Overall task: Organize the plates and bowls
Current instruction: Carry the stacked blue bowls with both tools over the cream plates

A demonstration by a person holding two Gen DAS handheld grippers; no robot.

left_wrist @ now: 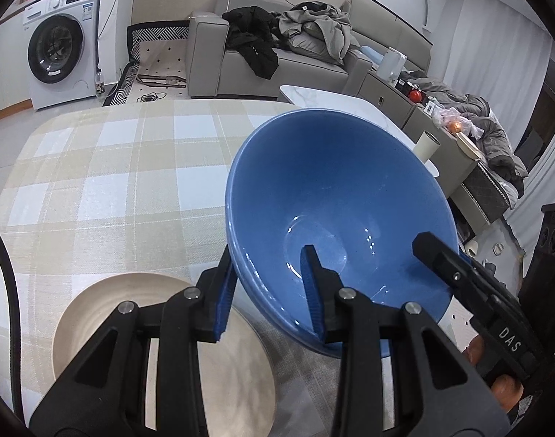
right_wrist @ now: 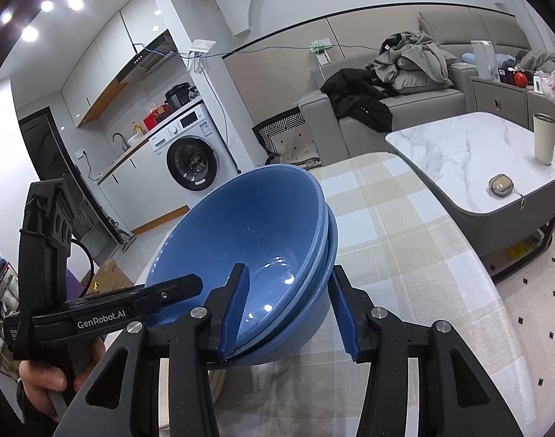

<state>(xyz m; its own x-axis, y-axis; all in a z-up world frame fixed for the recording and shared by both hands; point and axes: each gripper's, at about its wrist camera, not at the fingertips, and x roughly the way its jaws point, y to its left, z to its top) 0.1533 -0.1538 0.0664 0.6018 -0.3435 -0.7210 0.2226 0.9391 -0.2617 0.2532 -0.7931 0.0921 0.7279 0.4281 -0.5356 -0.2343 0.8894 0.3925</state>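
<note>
Nested blue bowls point(left_wrist: 335, 196) held tilted above the checked bench point(left_wrist: 113, 182). Left gripper point(left_wrist: 270, 291) and right gripper point(right_wrist: 290, 309) each pinch the rim (opposite sides). Beige plate point(left_wrist: 160, 346) lies beneath

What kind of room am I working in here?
Most likely a small apartment's open living and kitchen area: a grey sofa piled with clothes, a washing machine under a counter with a sink, and a marble coffee table beside the checked tablecloth.
</note>
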